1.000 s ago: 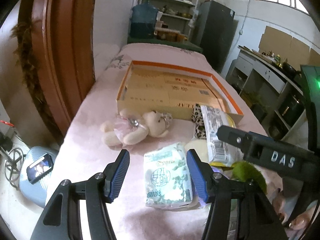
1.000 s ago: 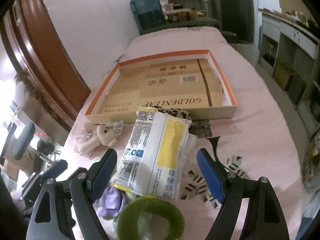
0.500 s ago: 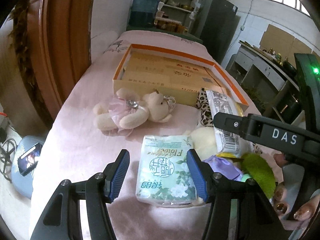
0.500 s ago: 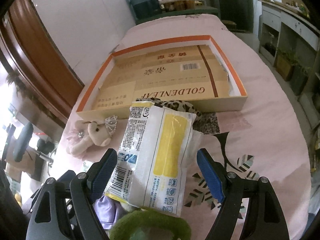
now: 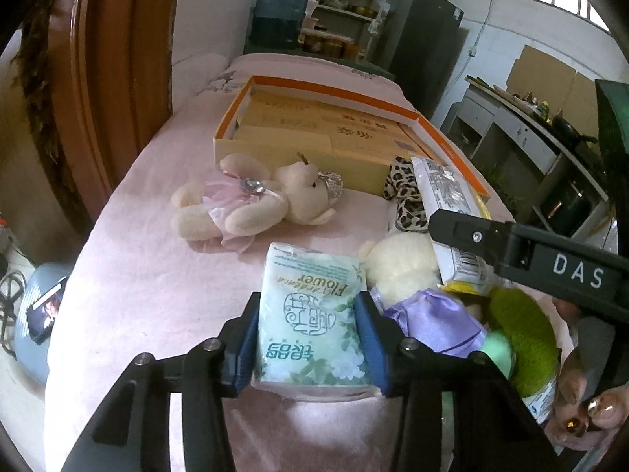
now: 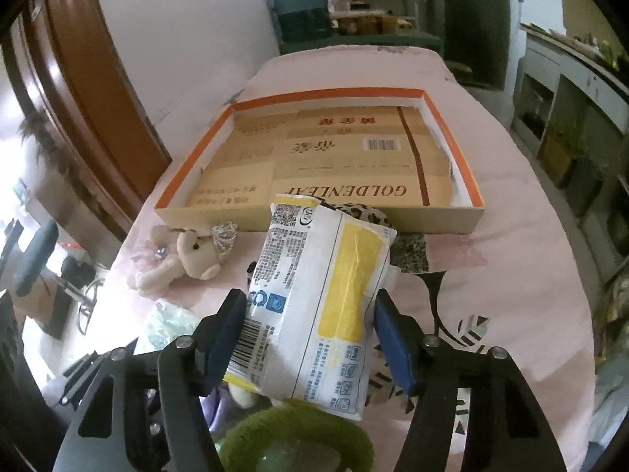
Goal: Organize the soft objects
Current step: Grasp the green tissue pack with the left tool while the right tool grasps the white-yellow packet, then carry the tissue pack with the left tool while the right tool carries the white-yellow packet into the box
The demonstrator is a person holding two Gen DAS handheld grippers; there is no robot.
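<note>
My 2 grippers, left [image 5: 308, 336] and right [image 6: 310, 332], are closing on tissue pack [image 5: 310, 314] and wipes [image 6: 318, 299]; next, lift both into the box [image 6: 448, 212] at upper centre

A green tissue pack [image 5: 310, 326] lies flat between the closing left tongs [image 5: 308, 348]. A white-yellow pack [image 6: 314, 299] sits tilted between the closing right tongs [image 6: 310, 340]. Beyond both tongs: a teddy [image 5: 251, 206] on its back and an open box [image 6: 322, 165].
</note>
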